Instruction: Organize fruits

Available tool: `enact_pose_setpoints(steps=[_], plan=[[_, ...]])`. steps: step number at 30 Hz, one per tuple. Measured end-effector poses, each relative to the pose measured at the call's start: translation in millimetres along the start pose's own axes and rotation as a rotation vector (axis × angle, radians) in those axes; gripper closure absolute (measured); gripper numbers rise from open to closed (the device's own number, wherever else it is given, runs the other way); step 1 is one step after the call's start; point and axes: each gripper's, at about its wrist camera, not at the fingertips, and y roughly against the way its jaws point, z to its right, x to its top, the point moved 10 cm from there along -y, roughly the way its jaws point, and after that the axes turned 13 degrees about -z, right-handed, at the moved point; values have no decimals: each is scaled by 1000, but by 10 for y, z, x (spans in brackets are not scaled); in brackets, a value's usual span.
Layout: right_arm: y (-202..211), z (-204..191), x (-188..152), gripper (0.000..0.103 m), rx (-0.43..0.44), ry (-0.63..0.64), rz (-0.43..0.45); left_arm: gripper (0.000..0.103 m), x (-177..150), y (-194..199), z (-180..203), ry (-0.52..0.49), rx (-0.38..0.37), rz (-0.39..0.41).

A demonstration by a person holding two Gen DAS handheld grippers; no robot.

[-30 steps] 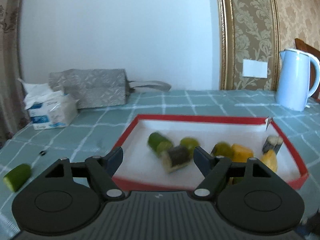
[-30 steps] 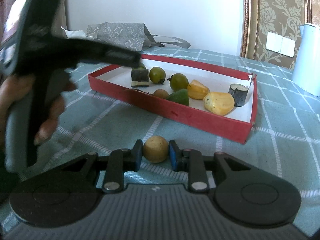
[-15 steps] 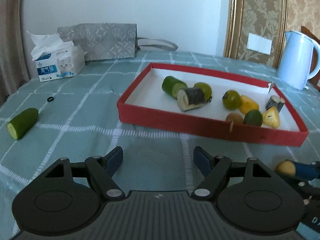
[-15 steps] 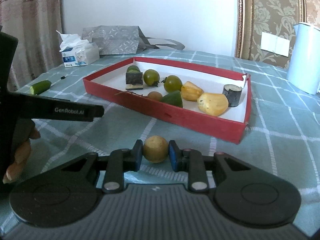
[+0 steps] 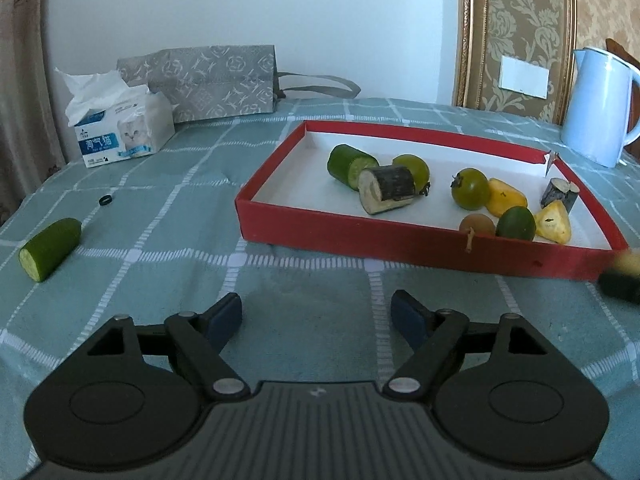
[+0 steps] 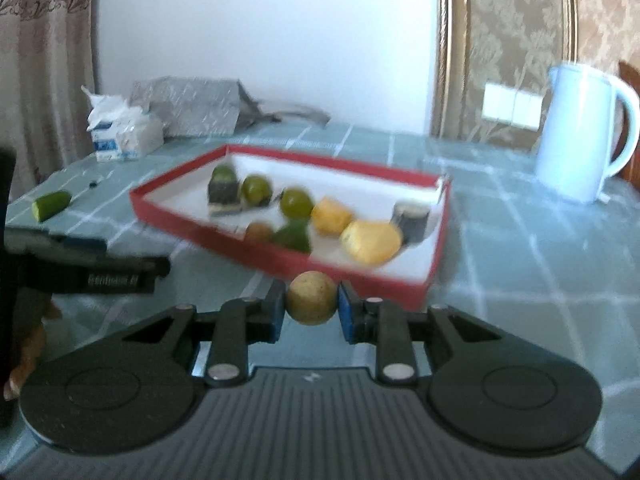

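- Teal checked cloth (image 5: 168,216) covers our table, with a white wall behind and a pale blue kettle (image 5: 600,104) at the far right.
- On the cloth we see a red tray (image 5: 400,240) holding cut cucumber, green tomatoes, yellow pieces and dark bark-skinned chunks.
- Our right gripper (image 6: 312,300) is clamped on a small round tan fruit (image 6: 312,298), held just in front of the tray's near wall.
- Our left gripper (image 5: 316,316) hangs over bare cloth short of the tray; its jaws have just been opening and nothing lies between them.
- A loose cucumber piece (image 5: 50,249) lies on the cloth well to the left of the tray, near a small black ring (image 5: 105,200).
- A tissue pack (image 5: 120,128) and a grey patterned bag (image 5: 208,78) sit at the back.
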Motion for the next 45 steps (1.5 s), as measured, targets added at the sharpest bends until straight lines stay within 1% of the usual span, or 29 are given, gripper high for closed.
enact_pose_setpoints(steps=[2, 6, 9, 14, 18, 20, 23, 28, 29, 31, 38, 39, 40, 41, 42, 43, 44, 45], plan=[[38, 55, 109, 77, -17, 1, 24, 18, -2, -1, 3, 0, -6, -2], [-1, 133, 331, 77, -47, 5, 42, 17, -2, -8, 7, -4, -7, -4], [-163, 162, 444, 77, -51, 11, 6, 17, -2, -7, 7, -4, -6, -4], [-435, 105, 481, 77, -58, 29, -54, 15, -1, -12, -2, -1, -4, -6], [-541, 11, 442, 77, -46, 55, -86, 13, -1, -22, -10, 3, 0, -8], [-572, -20, 459, 77, -52, 61, -86, 10, 1, -30, -20, 9, 2, -11], [-621, -4, 520, 77, -77, 56, -76, 9, 0, -36, -27, 11, 5, -13], [-696, 29, 583, 77, -79, 41, -78, 8, 1, -38, -32, 13, 6, -14], [-698, 37, 590, 74, -69, 33, -74, 8, 1, -38, -33, 14, 6, -14], [-688, 91, 602, 44, -72, 6, -66, 8, 2, -38, -34, 13, 6, -14], [-628, 147, 597, 43, -86, -13, -44, 6, 5, -46, -47, 18, 9, -16], [-616, 166, 598, 39, -83, -27, -37, 5, 5, -49, -50, 19, 10, -17], [-607, 184, 595, 30, -82, -41, -32, 4, 6, -52, -55, 22, 11, -18], [-602, 197, 588, 27, -85, -48, -29, 4, 7, -56, -59, 23, 11, -19], [-592, 209, 577, 24, -89, -56, -25, 4, 8, -57, -61, 23, 12, -19], [-571, 220, 561, 24, -86, -67, -20, 4, 8, -57, -62, 23, 12, -18], [-544, 219, 550, 24, -74, -75, -15, 4, 8, -56, -63, 24, 13, -18], [-501, 207, 541, 21, -55, -82, -8, 4, 7, -52, -66, 26, 15, -18]])
